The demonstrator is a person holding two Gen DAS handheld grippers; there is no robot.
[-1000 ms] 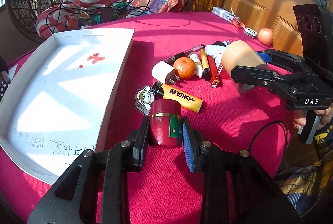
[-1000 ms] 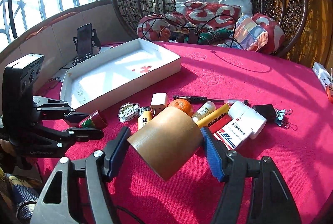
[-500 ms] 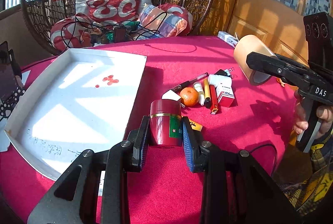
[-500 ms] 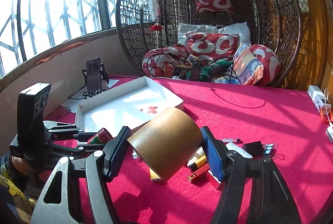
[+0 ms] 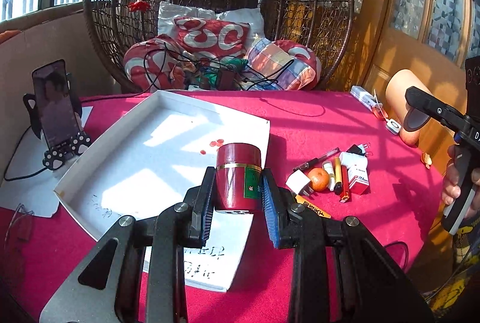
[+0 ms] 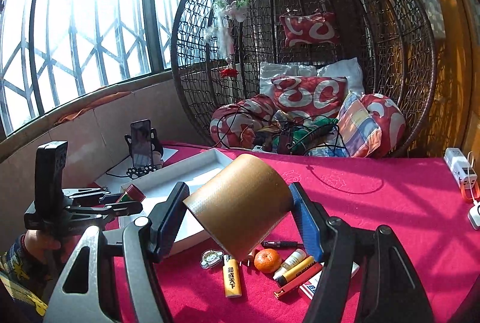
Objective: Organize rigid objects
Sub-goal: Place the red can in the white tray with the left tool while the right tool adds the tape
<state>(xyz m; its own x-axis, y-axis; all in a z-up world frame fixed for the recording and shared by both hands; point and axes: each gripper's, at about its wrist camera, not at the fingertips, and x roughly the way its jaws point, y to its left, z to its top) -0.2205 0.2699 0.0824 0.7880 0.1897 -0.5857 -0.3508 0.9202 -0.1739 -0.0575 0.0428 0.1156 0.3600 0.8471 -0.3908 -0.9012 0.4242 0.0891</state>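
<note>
The left tongs (image 5: 238,191) are clamped on a red jar (image 5: 238,176), one pad against each side, and hold it upright in the air over the near edge of the white tray (image 5: 126,161). The right tongs (image 6: 240,218) are clamped on a brown tape roll (image 6: 240,203), which they hold aloft above the loose pile, with the tray just beyond it to the left.

The tray shows only a few small red specks and some handwriting on its floor; nothing has been set down in it that can be seen. So I judge the task to be at its beginning: two things are picked up and on their way, none delivered.

Left on the red tabletop (image 6: 375,203), close together beside the tray: a yellow lighter (image 6: 232,278), a cartoon sticker (image 6: 211,258), an orange (image 6: 267,260), a white charger (image 5: 297,180), a small bottle (image 6: 290,261), a yellow tube (image 6: 295,270) and a red lighter (image 6: 298,281) lying side by side, a white-and-red box (image 5: 357,170), a pen (image 5: 316,158) and black clips (image 5: 358,147).

Whether the white power bank (image 6: 459,170) at the far edge belongs to the job I cannot tell. By this count most of the sorting remains.
</note>
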